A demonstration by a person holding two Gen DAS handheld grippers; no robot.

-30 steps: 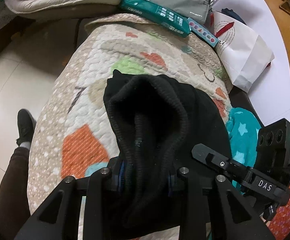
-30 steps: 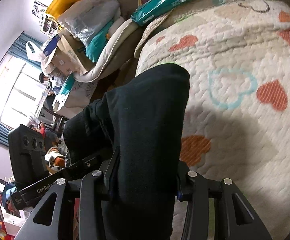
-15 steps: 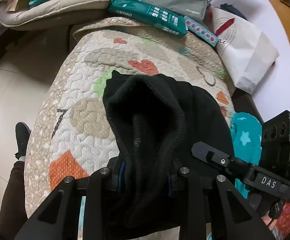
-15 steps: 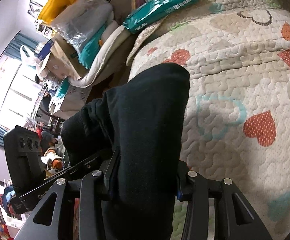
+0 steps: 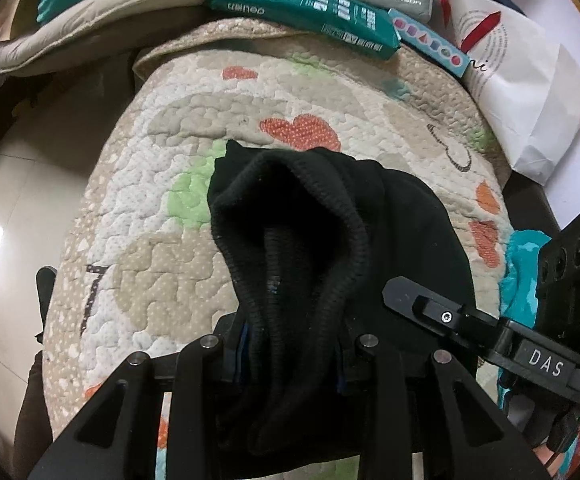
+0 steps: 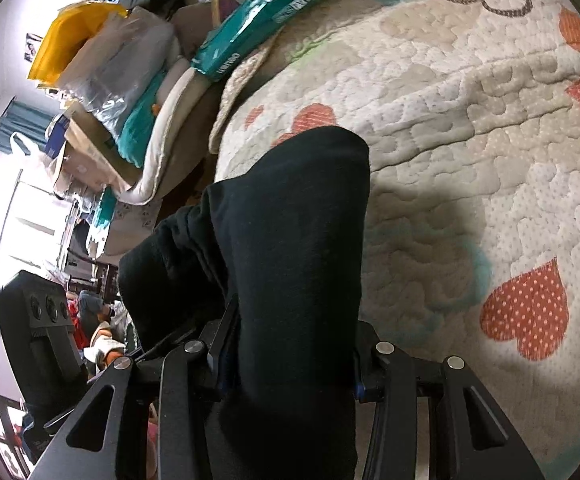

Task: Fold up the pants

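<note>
Pants (image 5: 290, 248) bunched and pinched in both grippers, above the quilt (image 5: 161, 208). Left gripper (image 5: 290, 344) clamps the ribbed end; right gripper (image 6: 290, 364) clamps smooth fabric.

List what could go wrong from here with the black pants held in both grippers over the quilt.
1. The left gripper pinches only the bunched ribbed end of the pants; a layer may slip free.
2. The right gripper clamps a thick wad, so the fold may land lumpy on the quilt.
3. The teal package lies at the quilt's far edge and could snag the cloth.
</note>
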